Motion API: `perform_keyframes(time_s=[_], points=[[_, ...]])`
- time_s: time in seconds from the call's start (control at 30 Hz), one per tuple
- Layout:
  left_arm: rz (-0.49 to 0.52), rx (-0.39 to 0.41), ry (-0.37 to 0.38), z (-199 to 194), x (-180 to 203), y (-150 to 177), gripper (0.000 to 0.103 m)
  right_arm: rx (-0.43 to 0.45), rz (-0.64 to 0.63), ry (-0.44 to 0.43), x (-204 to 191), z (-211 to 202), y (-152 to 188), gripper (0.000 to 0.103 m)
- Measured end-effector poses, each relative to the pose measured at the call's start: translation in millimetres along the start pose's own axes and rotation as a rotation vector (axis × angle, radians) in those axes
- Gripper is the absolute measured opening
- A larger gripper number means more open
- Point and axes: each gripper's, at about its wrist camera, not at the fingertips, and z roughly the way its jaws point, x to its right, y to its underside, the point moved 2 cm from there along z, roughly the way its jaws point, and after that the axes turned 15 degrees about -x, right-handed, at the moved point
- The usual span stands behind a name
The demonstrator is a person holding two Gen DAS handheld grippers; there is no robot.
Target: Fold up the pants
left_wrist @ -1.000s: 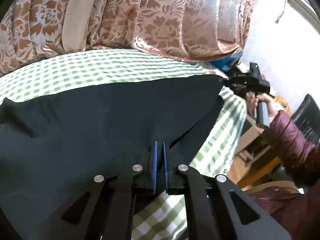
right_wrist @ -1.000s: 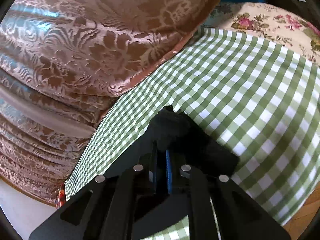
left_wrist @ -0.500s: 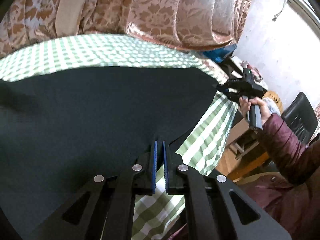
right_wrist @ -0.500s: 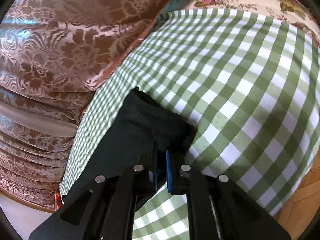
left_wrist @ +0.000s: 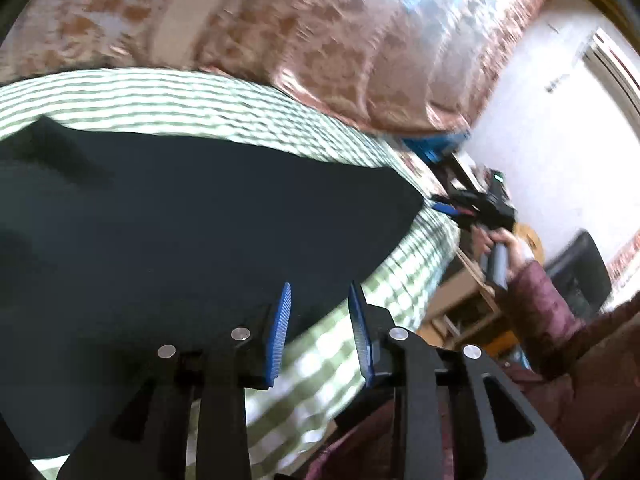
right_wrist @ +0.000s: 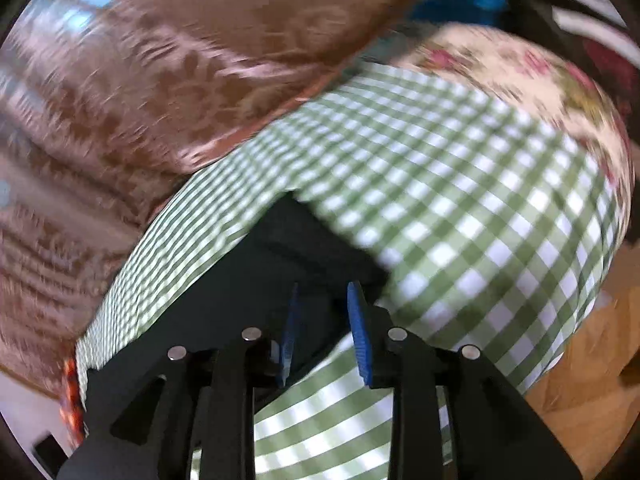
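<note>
Pants (left_wrist: 192, 220) flat (both grippers parted)

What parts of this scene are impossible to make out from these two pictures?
- Pants: in the left wrist view their left side runs past the frame edge, and the left gripper covers the near hem.
- Pants, right wrist view: the right gripper hides the near corner.
- Quilt: pattern smeared by motion blur.
- Things beside the dark chair: too blurred to name.
</note>
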Motion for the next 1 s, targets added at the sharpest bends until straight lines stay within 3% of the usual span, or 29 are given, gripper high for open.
perform_keyframes(time_s=[0.17, 0.33, 0.43, 0.63, 0.77, 0.9, 1.0], points=[[-0.132, 0.039, -0.103, -7.1, -30.0, 2.5, 0.029, -0.133, -0.287, -0.097, -92.8, 25.7, 25.9, 0.041], [-0.166, 0.003, -0.155, 2.3, -40.5, 14.4, 0.029, -0.366, -0.558, -0.217, -181.2, 78.9, 86.5, 0.041], [-0.171, -0.006, -0.192, 6.4, -45.7, 33.4, 0.029, -0.466, -0.664, -0.159, -189.7, 102.8, 117.3, 0.042], [-0.210, 0.066, -0.198, -13.8, -51.1, 40.5, 0.029, -0.473, -0.687, -0.178, -193.6, 100.5, 106.4, 0.040], [-0.230, 0.154, -0.296, -37.6, -62.6, 31.5, 0.029, -0.497, -0.730, -0.335, -242.6, 98.6, 95.7, 0.040], [-0.269, 0.201, -0.351, -52.8, -81.0, 28.2, 0.029, -0.600, -0.787, -0.542, -320.4, 123.3, 100.8, 0.040], [-0.294, 0.197, -0.367, -56.4, -93.5, 32.3, 0.029, -0.677, -0.827, -0.617, -378.4, 152.9, 105.0, 0.051]])
